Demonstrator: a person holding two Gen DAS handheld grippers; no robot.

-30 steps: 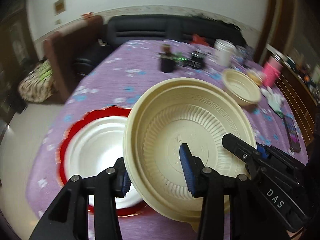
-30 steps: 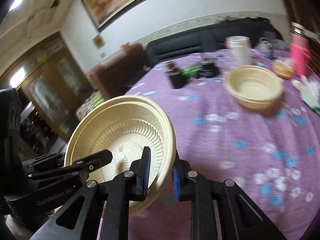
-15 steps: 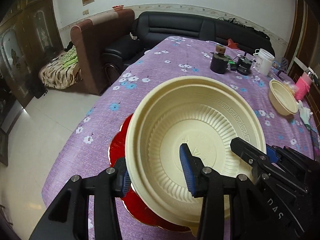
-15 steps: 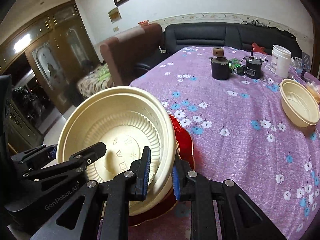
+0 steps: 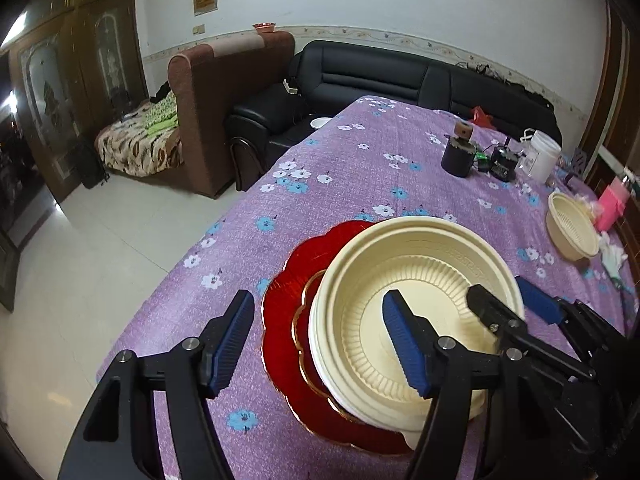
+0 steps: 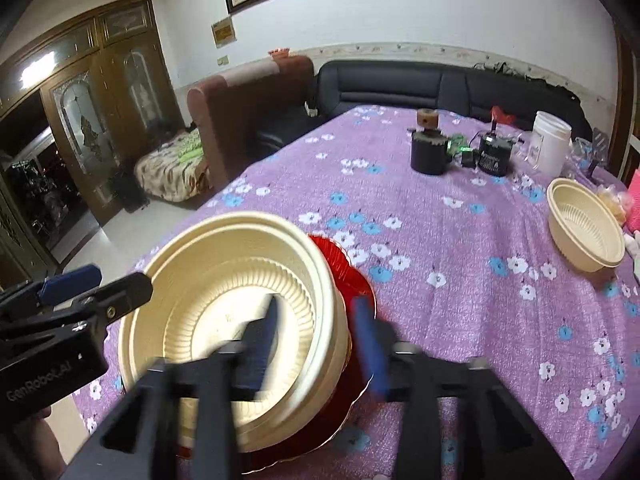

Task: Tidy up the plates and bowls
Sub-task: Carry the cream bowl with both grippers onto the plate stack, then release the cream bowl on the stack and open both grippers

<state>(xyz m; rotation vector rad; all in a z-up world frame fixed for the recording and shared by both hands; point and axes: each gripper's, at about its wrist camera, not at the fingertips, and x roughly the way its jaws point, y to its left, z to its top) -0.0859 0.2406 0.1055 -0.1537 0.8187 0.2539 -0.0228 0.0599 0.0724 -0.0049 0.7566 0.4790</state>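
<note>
A large cream bowl rests stacked on a white bowl on the red scalloped plate at the near table edge. My left gripper is open, its fingers straddling the bowl's near-left rim without touching it. My right gripper is open and blurred, its fingers either side of the bowl's right rim. Each gripper shows in the other's view. A second, smaller cream bowl sits at the far right of the table.
The purple flowered tablecloth covers the table. At the back stand a dark jar, a small black device and a white tub. A pink item lies by the right edge. Sofas stand beyond the table.
Both grippers lowered the cream bowl onto the white bowl on the red plate, then opened and let go of its rim. Both are drawing back.
</note>
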